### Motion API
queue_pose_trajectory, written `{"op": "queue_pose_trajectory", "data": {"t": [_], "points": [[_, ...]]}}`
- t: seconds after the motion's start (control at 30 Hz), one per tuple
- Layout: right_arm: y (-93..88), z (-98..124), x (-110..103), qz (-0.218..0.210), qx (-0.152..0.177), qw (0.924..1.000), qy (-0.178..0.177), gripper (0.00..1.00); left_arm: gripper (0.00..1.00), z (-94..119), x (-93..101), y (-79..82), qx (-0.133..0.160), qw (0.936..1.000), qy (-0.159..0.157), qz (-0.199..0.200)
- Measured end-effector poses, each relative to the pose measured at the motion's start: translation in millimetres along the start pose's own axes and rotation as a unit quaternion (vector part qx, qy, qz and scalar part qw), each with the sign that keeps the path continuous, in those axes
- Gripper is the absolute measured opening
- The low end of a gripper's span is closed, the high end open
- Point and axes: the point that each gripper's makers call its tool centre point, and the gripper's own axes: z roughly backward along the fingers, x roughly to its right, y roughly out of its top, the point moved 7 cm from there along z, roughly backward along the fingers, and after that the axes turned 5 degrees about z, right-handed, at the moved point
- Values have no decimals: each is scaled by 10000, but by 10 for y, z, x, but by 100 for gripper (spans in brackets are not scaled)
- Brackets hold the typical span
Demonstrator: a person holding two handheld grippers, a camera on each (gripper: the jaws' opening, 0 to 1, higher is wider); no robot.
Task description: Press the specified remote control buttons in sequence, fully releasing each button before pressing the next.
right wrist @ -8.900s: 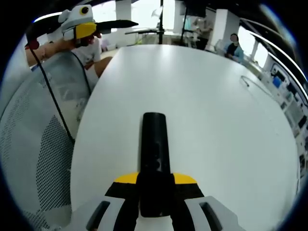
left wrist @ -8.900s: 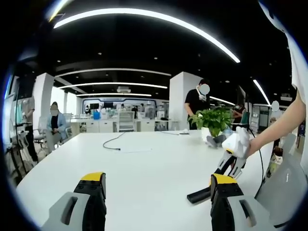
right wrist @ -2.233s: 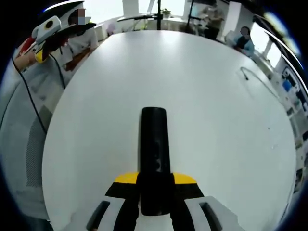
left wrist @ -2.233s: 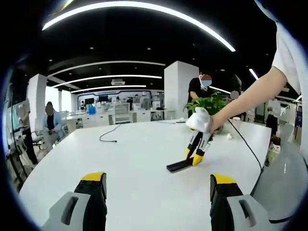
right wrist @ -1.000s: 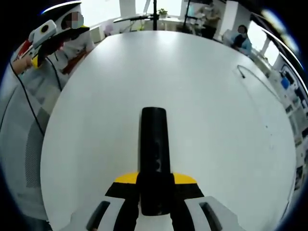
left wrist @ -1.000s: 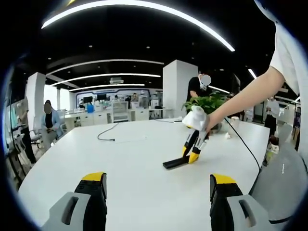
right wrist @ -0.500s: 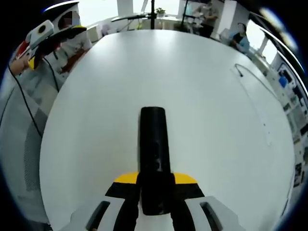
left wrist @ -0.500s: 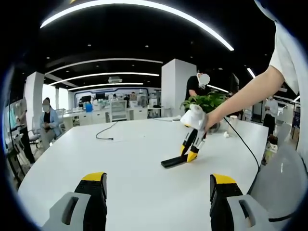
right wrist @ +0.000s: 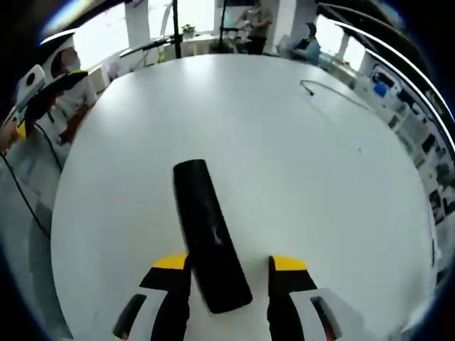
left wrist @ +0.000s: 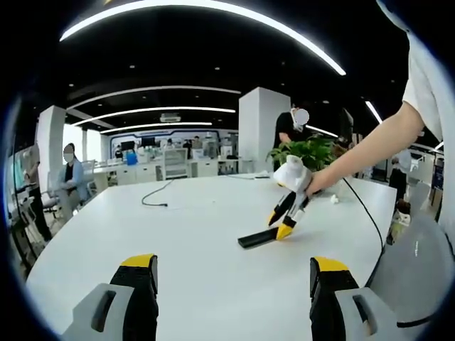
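Remote control [right wrist: 207, 233]: black plastic with a slight sheen, lower centre. Desk [right wrist: 284, 142]: smooth, white, faintly reflective, across the frame. Right tool [right wrist: 231, 268]: grey moulded plastic with matt yellow-and-black tips, at the bottom edge.

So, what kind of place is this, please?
Probably an open-plan office: a large white table, rows of desks behind it, long ceiling light strips, and a potted plant.
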Motion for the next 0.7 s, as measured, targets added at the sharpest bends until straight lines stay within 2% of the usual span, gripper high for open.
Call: {"op": "queue_pose_trajectory", "data": {"t": [0.07,0.2,0.37,0.47,0.7], "points": [[17,-4,-23,-458,296,9980,-314,47,91,3,-3,2,13,10000,8,14],[66,12,-77,-872,837,9913,-523,50,91,3,-3,2,25,10000,9,22],[60,63,-133,-1090,1073,9854,-744,65,91,6,-8,8,51,10000,27,27],[65,110,-143,-1186,1262,9809,-885,66,91,7,-8,11,67,10000,17,44],[80,221,-187,-1539,1630,9677,-1149,81,91,8,-1,18,93,9999,-17,61]]}}
